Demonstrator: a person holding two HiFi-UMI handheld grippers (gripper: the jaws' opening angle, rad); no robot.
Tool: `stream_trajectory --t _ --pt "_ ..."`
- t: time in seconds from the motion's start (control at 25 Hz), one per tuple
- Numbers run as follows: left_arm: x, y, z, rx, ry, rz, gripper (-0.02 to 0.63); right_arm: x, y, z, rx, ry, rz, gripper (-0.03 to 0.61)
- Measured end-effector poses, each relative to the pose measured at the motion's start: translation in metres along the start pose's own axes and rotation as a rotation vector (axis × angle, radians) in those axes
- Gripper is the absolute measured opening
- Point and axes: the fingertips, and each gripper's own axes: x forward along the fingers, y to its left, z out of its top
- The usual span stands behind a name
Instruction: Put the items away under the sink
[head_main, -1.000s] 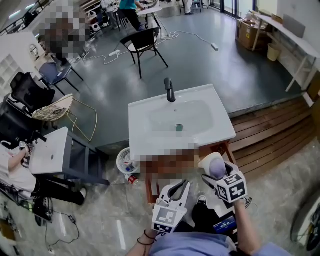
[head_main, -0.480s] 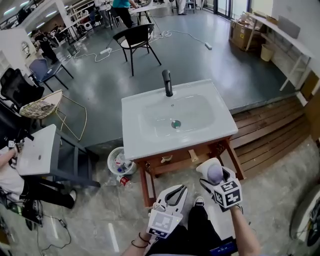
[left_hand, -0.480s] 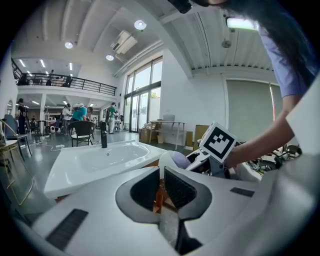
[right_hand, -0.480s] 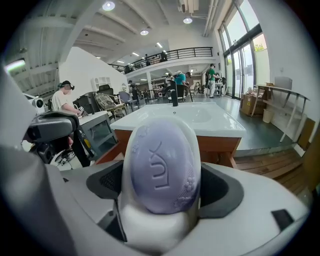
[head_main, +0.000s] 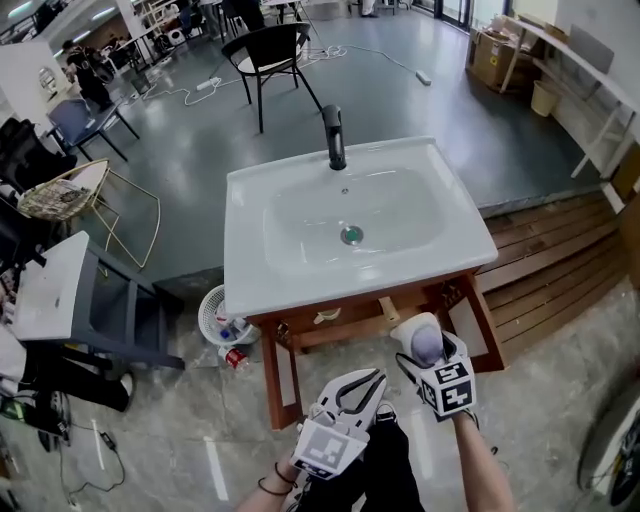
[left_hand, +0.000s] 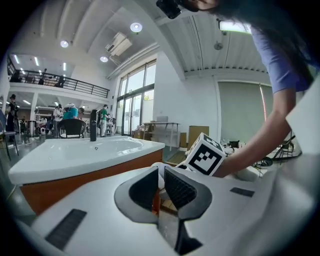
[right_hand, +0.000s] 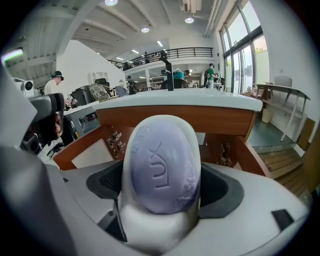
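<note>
The white sink (head_main: 250, 270) with a black faucet (head_main: 333, 135) rests on a wooden cabinet frame (head_main: 272, 375) whose underside is open. Just in front of the frame's right side, my right gripper (head_main: 428, 350) is shut on a white soap dish (right_hand: 150, 225) that carries a purple soap bar (right_hand: 161, 165). The frame's open space (right_hand: 215, 145) shows right behind the soap. My left gripper (head_main: 368, 380) hangs lower left of it, with its jaws nearly together and nothing between them (left_hand: 160, 187). The right gripper's marker cube (left_hand: 205, 155) shows past those jaws.
A white basket (head_main: 209, 306) with small items and a red can (head_main: 235, 357) lie on the floor left of the cabinet. A grey stand with a white top (head_main: 60, 290) is farther left. Wooden decking (head_main: 560, 270) lies right; a black chair (head_main: 265, 50) stands beyond the sink.
The sink and cabinet have come nearer and larger in the head view. Both grippers keep their places relative to each other, the right still holding the soap dish.
</note>
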Motion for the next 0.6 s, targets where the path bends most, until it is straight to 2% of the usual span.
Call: stream_trajectory --t 0.16,0.6 --pt "0.02 0.011 -0.029 -0.06 -0.027 0.001 0.034 0.037 -0.012 -0.017 -0.018 0.009 -0.011 0.443" --pt "0.069 0.024 -0.092 -0.052 -0.018 0.042 0.034 0.13 -0.048 -0.055 -0.038 0.046 -0.019 0.443"
